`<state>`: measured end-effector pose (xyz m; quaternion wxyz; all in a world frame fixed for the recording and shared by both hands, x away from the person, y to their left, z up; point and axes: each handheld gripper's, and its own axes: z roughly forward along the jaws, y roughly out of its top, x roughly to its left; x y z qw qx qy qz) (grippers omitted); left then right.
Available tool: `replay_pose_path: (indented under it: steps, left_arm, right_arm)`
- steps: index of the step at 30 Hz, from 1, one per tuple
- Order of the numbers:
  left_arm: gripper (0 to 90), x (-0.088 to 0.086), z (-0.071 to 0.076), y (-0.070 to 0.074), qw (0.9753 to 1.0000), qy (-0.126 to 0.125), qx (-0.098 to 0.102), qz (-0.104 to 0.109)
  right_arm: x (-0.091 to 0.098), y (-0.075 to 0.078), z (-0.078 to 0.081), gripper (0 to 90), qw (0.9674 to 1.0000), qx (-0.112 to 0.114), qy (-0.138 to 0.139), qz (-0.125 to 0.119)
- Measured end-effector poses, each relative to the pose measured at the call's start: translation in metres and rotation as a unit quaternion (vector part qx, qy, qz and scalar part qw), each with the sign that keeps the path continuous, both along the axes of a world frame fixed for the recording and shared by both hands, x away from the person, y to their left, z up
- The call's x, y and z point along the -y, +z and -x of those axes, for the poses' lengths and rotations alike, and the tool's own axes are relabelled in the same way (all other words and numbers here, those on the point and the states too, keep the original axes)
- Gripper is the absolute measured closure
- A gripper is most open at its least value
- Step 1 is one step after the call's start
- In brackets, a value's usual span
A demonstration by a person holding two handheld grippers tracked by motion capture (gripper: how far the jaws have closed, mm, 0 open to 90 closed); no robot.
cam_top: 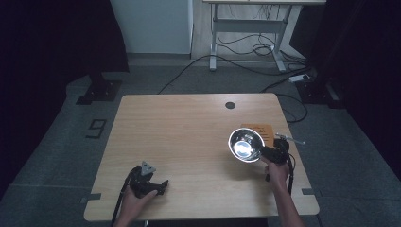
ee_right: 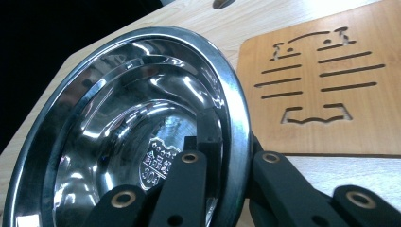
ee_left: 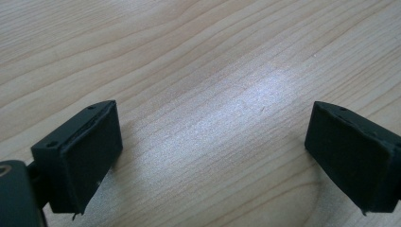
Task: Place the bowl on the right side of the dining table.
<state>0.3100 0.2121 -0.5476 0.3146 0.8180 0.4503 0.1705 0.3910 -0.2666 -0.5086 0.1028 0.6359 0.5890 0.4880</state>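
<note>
Wooden table (cam_top: 189, 142); right gripper (cam_top: 272, 153) jaws clamp steel bowl (cam_top: 246, 144) rim; left gripper (cam_top: 158, 185) jaws apart.

shiny silver bowl (cam_top: 246, 144), brown slotted board (ee_right: 326, 80)

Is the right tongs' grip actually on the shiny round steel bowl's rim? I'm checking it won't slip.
Touching. The right gripper view shows the right tongs closed over the steel bowl's rim, one jaw inside, one outside.

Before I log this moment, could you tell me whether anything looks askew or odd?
Only the steel bowl: the right gripper holds it by the rim, tipped on edge beside the wooden trivet. Nothing is spilled or damaged.
</note>
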Motion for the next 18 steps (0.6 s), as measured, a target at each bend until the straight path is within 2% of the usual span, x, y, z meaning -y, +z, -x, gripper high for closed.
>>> replay_pose_path:
  steps: [18]
  left_arm:
    - [4.3,0.0,0.0,0.0,1.0,0.0,0.0,0.0]
  right_arm:
    - [0.018,0.004,-0.011,86.6,0.9996,0.009,-0.027,0.003]
